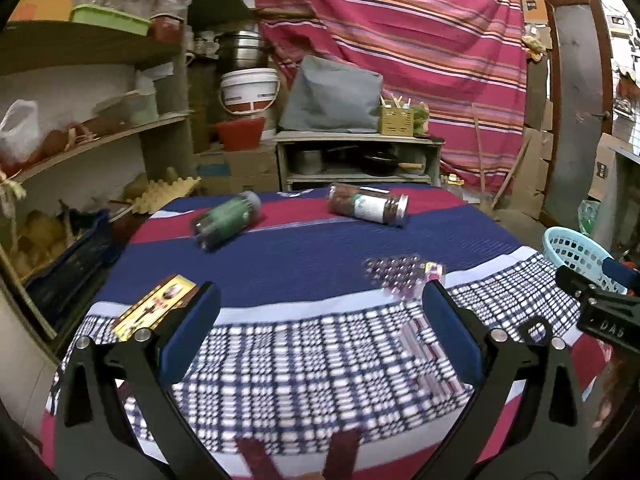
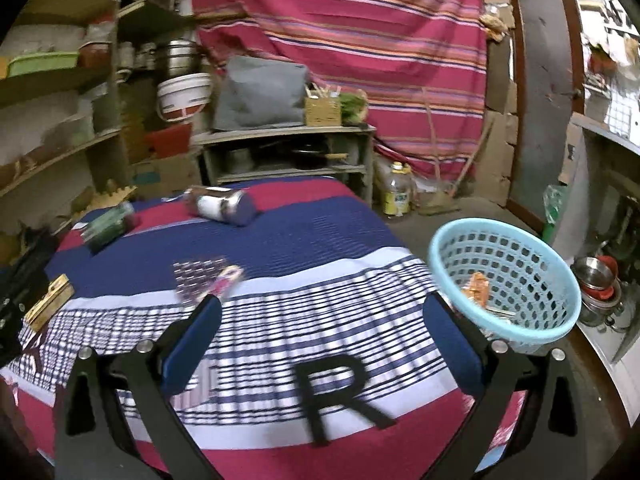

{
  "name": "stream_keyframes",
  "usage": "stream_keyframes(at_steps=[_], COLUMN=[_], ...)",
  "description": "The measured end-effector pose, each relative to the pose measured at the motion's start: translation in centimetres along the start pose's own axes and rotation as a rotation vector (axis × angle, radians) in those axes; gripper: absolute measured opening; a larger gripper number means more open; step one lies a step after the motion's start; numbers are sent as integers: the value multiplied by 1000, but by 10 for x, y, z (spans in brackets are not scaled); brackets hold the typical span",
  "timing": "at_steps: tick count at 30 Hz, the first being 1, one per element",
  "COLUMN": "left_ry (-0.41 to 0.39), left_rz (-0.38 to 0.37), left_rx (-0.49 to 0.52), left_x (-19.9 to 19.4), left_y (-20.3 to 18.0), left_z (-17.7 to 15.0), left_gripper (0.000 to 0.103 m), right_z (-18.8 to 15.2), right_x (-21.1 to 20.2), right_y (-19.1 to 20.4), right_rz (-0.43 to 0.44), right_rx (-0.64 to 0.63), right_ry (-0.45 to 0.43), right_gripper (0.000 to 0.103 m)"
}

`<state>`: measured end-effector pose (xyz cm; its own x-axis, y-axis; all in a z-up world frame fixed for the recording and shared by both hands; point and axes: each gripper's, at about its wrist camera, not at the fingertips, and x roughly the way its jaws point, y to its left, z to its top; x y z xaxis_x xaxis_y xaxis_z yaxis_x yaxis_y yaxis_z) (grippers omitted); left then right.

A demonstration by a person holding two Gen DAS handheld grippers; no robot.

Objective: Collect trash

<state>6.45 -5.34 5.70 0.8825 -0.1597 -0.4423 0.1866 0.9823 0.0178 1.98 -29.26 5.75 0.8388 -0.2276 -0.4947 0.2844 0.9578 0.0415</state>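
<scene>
On the striped cloth table [image 1: 300,264] lie a shiny purple dotted wrapper [image 1: 394,272] [image 2: 202,276], a yellow flat packet [image 1: 154,306] [image 2: 50,300], a green jar on its side [image 1: 226,218] [image 2: 110,224] and a brown-filled jar with a white label [image 1: 368,204] [image 2: 222,204]. A light blue basket [image 2: 508,280] [image 1: 576,252] stands at the table's right edge with an orange wrapper [image 2: 476,286] inside. My left gripper [image 1: 320,304] hangs open over the checked part, the wrapper just beyond its right finger. My right gripper [image 2: 320,308] is open and empty, left of the basket.
Wooden shelves [image 1: 92,136] with boxes and bags line the left. A low shelf unit [image 1: 356,160] with pans stands behind the table under a striped hanging cloth [image 1: 400,40]. A yellow bottle [image 2: 396,196] stands on the floor; steel pots [image 2: 600,288] sit at the right.
</scene>
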Motion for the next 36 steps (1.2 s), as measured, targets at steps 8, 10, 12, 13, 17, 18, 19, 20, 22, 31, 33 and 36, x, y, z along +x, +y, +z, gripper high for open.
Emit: stream_keyframes(at_steps=[8, 10, 12, 13, 17, 18, 19, 20, 22, 31, 33, 36], left_ry=[-25, -19, -19, -20, -12, -16, -17, -18, -18, -8, -5, -6], left_rz=[-8, -13, -12, -12, -12, -6, -3, -2, 2, 47, 52, 67], left_rx=[-41, -42, -46, -49, -52, -46, -43, -41, -36, -36, -40, -36], left_x=[-18, -18, -18, -19, -21, -22, -23, -23, -24, -24, -23, -23], left_y=[10, 10, 10, 10, 10, 8, 9, 8, 7, 9, 10, 10], left_z=[-27, -34, -41, -45, -54, -56, -56, -56, -58, -64, -64, -64], left_gripper=[98, 98, 98, 98, 97, 97, 98, 97, 98, 97, 97, 97], right_z=[-31, -38, -43, -45, -52, -53, -54, -54, -56, -60, -61, -63], right_x=[-23, -28, -30, -31, -38, -39, -40, -40, -40, -35, -35, -34], right_y=[30, 33, 35, 35, 35, 35, 34, 34, 32, 35, 37, 37], right_rz=[7, 17, 15, 14, 23, 22, 22, 22, 21, 51, 57, 63], right_rx=[-44, -42, -54, -58, -48, -45, -43, -42, -36, -48, -55, -57], right_ry=[-45, -49, -58, -62, -74, -79, -85, -88, -90, -88, -87, -84], right_gripper=[98, 98, 98, 98, 98, 98, 98, 98, 98, 98, 98, 98])
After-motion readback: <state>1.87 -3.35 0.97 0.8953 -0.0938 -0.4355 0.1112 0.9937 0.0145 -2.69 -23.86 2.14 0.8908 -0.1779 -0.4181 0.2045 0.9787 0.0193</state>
